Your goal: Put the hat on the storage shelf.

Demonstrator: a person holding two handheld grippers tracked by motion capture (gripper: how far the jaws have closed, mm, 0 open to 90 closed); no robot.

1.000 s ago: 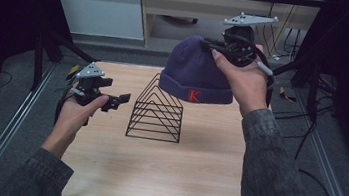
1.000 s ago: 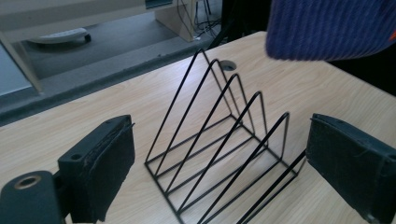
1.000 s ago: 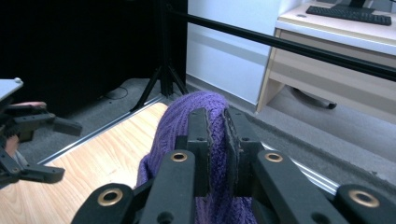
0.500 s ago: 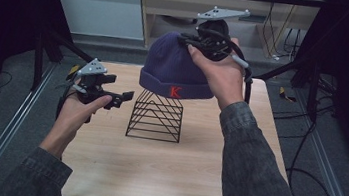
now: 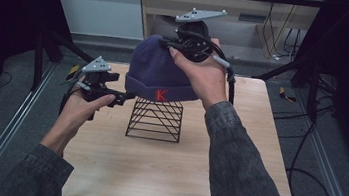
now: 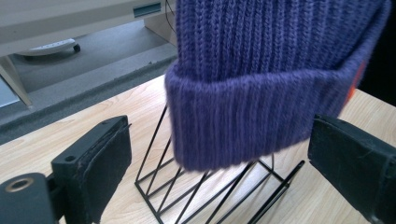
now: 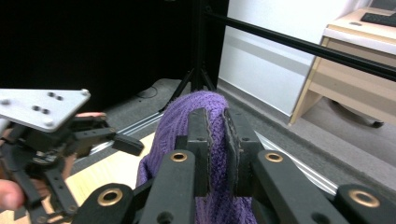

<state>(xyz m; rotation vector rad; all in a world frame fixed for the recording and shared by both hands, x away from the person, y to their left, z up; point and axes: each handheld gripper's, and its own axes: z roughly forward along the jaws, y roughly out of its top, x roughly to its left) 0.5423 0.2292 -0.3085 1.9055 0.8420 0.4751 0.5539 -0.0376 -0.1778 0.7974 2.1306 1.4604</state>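
**Observer A:** High view first. Where was the item?

**Observer B:** The purple beanie (image 5: pixel 158 73) hung in the air above the black wire rack (image 5: pixel 155 120), its cuff just over the rack's top. The right claw (image 5: pixel 181 46) held it by the crown. The left claw (image 5: pixel 121 96) sat just beside the cuff, over the wooden surface (image 5: pixel 154 166).

**Observer A:** Hazard there?

**Observer B:** In my judgement, the rack was light. A cuff snagging a wire on the way down could tip or drag it.

**Observer A:** Left gripper view?

**Observer B:** The left claw (image 6: pixel 224 172) was spread wide, empty, one jaw on either side of the beanie (image 6: pixel 261 93) cuff, the rack (image 6: pixel 210 191) below. If the jaws pressed together too low, they could catch a wire with the knit.

**Observer A:** Right gripper view?

**Observer B:** The right claw (image 7: pixel 215 140) was pressed together, pinching a fold of the beanie (image 7: pixel 187 116). The left claw (image 7: pixel 126 143) showed farther off. The bite took in a narrow ridge of stretchy knit only; I judged that a tug from the other side could pull it free and drop the beanie off-centre.
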